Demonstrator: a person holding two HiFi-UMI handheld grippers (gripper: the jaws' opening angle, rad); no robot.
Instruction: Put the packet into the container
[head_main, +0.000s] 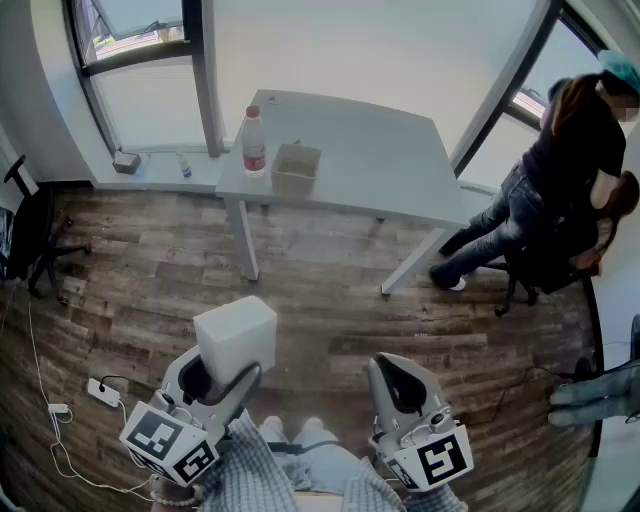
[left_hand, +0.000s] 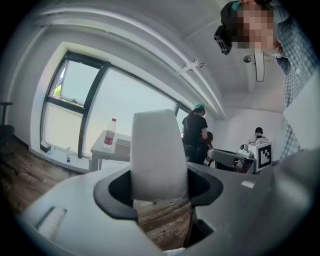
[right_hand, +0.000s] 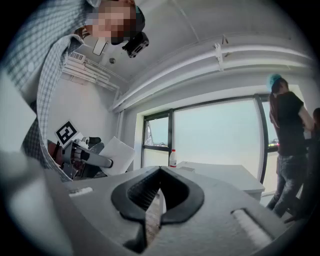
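White and matte, the packet stands at the lower left of the head view, clamped by its lower end in your left claw. Most of its length rises clear above the jaws. In the left gripper view the jaws sit wide, and the dark pads press the packet's two flanks. Your right claw is closed down to a sliver, with nothing in it.

The packet looks light and slightly rounded at the edges, so it is probably soft-sided rather than rigid, and likely to dent under a hard squeeze. A hold nearer its middle would tip less. With this low grip, keep it upright as you go.

The tan container sits open-topped on the grey counter in the upper middle, just beside a red-labelled bottle and well apart from you.
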